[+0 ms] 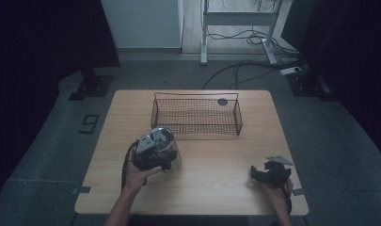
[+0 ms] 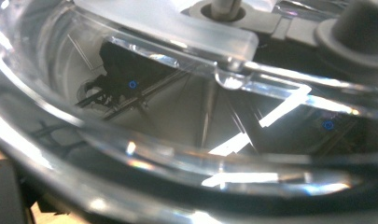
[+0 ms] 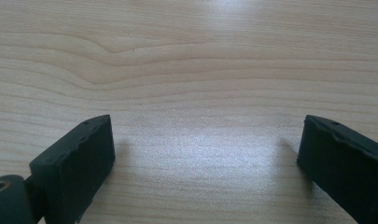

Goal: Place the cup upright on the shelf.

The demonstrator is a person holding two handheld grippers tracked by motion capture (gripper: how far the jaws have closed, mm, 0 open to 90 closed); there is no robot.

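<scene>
Left gripper [image 1: 153, 153] sits over a clear jar [image 1: 167, 147] just left of table centre. Its jaws are hidden under the housing in the high view, and the left gripper view is pressed against curved clear plastic [image 2: 186, 154] with glare and reflections, so can't tell whether the jaws are closed on the jar or just against it. A frosted plastic strip [image 2: 177, 25] crosses the top of that view; a metal shaft in a grey part shows at 12 o'clock, blurred.

Right gripper [image 1: 269, 174] at 4 o'clock on the table [image 1: 216, 188], well apart from the jar. Jaws spread wide, nothing between them, bare wood [image 3: 200, 70] under them.

Wire basket [image 1: 196, 114] at 12 o'clock, just beyond the jar, not touching as far as I can see. Small dark round thing [image 1: 222, 101] at its far right corner; inside or behind, unclear. Room is dim; cables [image 1: 254, 37] on the floor beyond.
</scene>
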